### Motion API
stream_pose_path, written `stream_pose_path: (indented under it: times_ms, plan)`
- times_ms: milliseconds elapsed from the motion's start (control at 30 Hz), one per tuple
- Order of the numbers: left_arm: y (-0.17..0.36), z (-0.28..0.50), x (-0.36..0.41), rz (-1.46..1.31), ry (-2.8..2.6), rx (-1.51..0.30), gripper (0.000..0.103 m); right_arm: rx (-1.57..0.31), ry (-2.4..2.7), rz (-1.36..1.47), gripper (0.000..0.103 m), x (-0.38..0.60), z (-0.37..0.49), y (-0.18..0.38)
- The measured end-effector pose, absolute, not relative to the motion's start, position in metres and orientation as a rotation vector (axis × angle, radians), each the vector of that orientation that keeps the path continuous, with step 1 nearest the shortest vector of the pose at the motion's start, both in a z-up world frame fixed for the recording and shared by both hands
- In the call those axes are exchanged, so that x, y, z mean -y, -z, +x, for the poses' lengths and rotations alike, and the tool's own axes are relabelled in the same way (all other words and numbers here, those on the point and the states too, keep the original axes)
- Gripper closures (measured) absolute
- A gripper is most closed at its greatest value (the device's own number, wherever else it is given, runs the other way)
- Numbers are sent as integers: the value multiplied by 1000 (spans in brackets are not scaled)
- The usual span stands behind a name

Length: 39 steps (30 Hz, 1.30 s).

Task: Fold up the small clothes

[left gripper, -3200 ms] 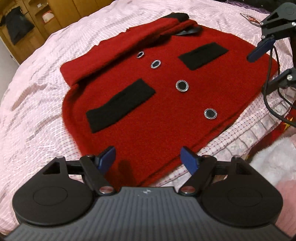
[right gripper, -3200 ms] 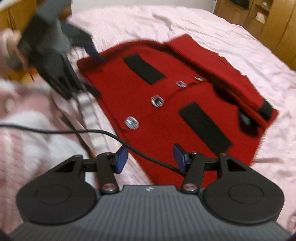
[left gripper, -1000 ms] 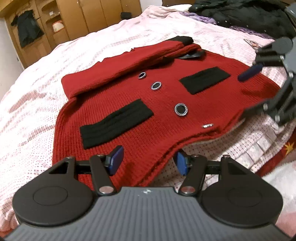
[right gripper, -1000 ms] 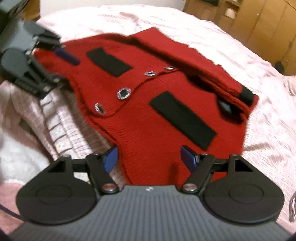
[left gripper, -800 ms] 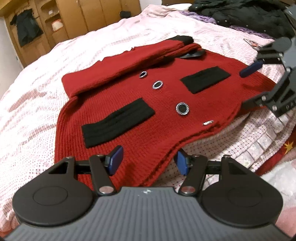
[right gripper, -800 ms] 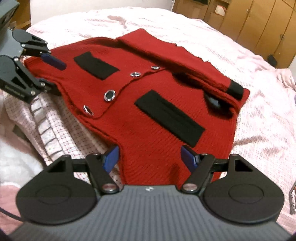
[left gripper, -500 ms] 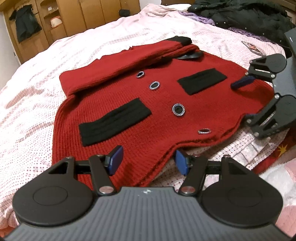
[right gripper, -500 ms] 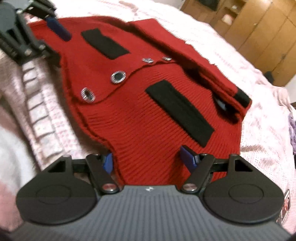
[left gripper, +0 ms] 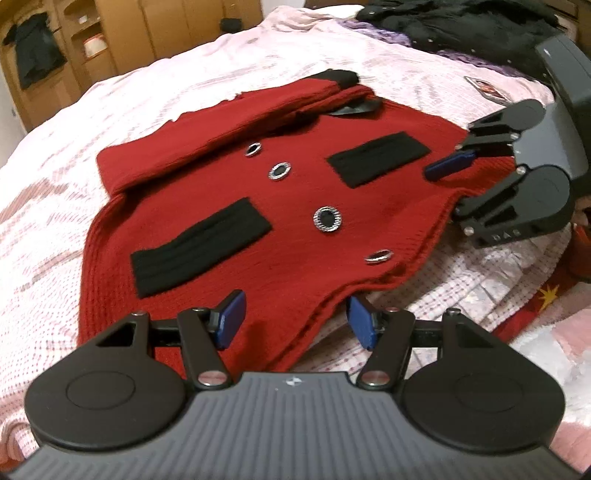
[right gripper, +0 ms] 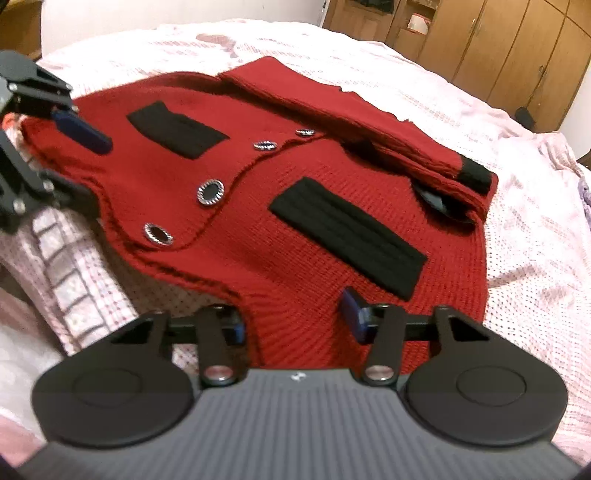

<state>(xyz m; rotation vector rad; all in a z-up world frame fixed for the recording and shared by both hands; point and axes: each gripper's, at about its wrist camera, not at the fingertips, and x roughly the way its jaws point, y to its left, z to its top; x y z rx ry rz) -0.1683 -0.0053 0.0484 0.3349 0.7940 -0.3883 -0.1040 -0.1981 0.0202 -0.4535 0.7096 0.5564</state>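
A small red knit cardigan with black pocket flaps and several round buttons lies front up on the pink bedspread, one sleeve folded across its far side. It also shows in the right wrist view. My left gripper is open, its fingers astride the bottom hem near one corner. My right gripper is open, its fingers astride the hem at the other corner. The hem is slightly raised off the bed at both corners. Each gripper appears in the other's view, the right gripper and the left gripper.
The pink bedspread extends around the cardigan. Dark clothes are piled at the far end. A small card lies near them. Wooden wardrobes stand behind. A checked pink quilt edge lies under the hem.
Both grippers have moved in low onto the bottom hem. The hem has lifted and bunched a little between them. The jaws stay open.
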Motion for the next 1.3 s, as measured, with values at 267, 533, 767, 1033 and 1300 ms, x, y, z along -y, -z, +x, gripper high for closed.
stream_pose_path:
  times_ms: [267,533,767,1033,1300]
  plan:
    - [-57,-175,22,349,442,-744,28,-721,-593,-371,87,199,-106,-28]
    - [-59,-171,28,341,454,-735,28,-679,-570,-235,92,210,-106,-54]
    - [-52,-165,28,379,375,-729,28,-663,-532,-129,92,216,-100,-66]
    - [-51,-174,13,372,377,-751,28,-688,-499,-24,92,220,-92,-68]
    - [-43,-169,42,451,350,-678,18,-635,-477,59,92,225,-90,-86]
